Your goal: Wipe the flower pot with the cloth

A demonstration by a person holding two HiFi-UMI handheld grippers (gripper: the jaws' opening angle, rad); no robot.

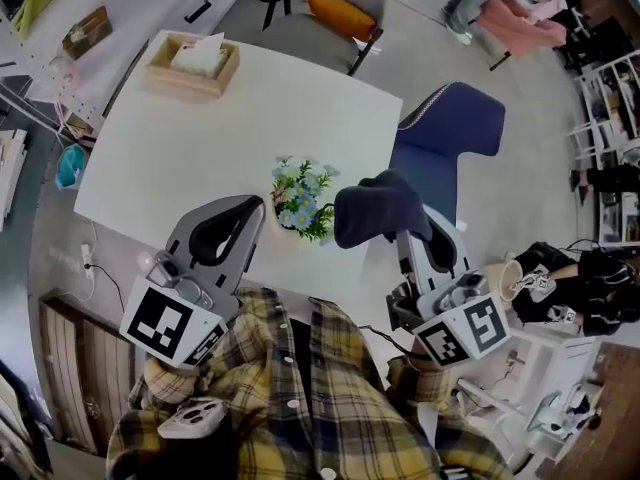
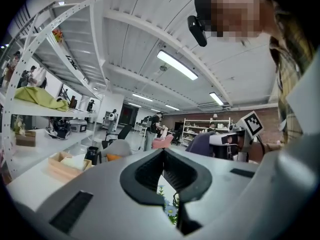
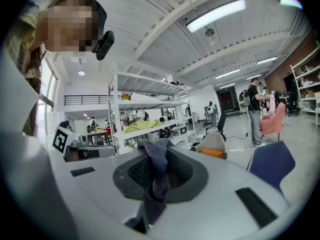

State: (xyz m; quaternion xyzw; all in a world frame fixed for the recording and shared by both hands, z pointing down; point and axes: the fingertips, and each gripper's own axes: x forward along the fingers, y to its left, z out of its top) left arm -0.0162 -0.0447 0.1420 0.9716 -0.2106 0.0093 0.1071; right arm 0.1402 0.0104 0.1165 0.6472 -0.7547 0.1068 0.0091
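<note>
Plaid shirt (image 1: 300,398), left claw (image 1: 256,208) pressed shut, empty, right claw (image 1: 410,238) clamping limp dark waffle-textured cloth (image 1: 380,208), white flower pot (image 1: 288,224).

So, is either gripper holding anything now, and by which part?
The right gripper pinches the dark cloth by a bunched fold; the rest drapes over it. The left gripper is shut and empty.

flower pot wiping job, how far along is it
Done: the cloth is picked up, clamped in the right gripper. In hand: it hangs right beside the flower pot at the table's near edge; the left gripper is shut, empty. To do: the wiping itself; no contact with the pot shows.
</note>
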